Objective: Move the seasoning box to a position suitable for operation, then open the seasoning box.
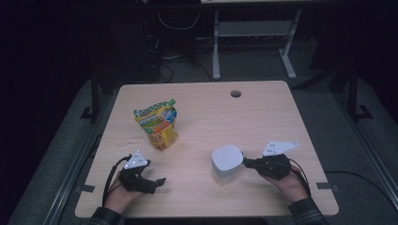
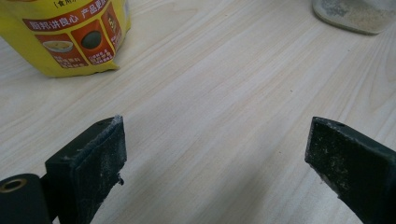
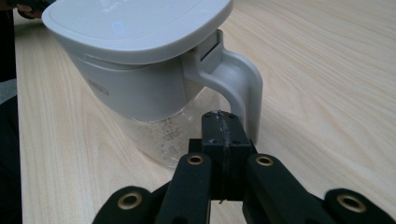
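Jaws of the right gripper (image 3: 223, 122) were pressed flat together with nothing between them, their tips just short of the grey handle (image 3: 239, 88) of the white-lidded jug (image 3: 140, 56); whether they touched it could not be made out. In the high view that gripper (image 1: 245, 162) lay at about four o'clock on the table (image 1: 263, 112), pointing toward nine o'clock at the jug (image 1: 227, 161), which stood just beside it. The jug's clear lower body was partly hidden behind the jaws in the right gripper view, and its lid was cut off at the top edge.

The left gripper (image 1: 157, 182) sat at about seven o'clock, its jaws spread wide over bare wood, holding nothing (image 2: 215, 154). The yellow snack pouch (image 1: 158, 125) stood at about ten o'clock, well apart from both grippers. In the left gripper view the pouch (image 2: 70, 37) was cropped at the top, its print too small to read, and the jug's base (image 2: 355, 16) showed only as a grainy sliver at one o'clock.
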A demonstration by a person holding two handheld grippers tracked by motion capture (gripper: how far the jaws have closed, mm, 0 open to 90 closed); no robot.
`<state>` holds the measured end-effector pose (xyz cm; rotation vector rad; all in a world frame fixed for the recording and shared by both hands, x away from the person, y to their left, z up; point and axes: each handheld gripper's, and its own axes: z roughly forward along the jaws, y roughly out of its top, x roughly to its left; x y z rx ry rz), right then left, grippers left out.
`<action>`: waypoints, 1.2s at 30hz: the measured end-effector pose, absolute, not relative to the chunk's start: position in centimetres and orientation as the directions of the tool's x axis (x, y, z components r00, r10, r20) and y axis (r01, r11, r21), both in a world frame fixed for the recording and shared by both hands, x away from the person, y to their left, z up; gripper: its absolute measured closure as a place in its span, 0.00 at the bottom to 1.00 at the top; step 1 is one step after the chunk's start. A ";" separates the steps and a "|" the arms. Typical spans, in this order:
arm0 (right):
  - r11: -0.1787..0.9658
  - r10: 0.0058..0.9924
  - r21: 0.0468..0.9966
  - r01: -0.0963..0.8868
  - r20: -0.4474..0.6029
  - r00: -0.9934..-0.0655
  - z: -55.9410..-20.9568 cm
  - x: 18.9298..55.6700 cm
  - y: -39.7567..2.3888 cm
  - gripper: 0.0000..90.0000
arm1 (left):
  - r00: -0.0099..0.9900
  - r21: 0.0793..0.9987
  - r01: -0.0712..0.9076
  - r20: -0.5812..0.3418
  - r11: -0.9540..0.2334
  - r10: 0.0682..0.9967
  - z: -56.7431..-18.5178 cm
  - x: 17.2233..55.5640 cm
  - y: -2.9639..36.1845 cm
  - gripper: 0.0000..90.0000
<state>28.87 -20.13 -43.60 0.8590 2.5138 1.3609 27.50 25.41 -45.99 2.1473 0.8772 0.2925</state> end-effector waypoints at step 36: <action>0.309 0.564 0.886 0.347 0.123 -0.816 -38.4 29.4 -20.7 1.00 | 0.737 0.737 0.493 -0.071 -0.463 0.672 -46.0 27.4 25.1 0.05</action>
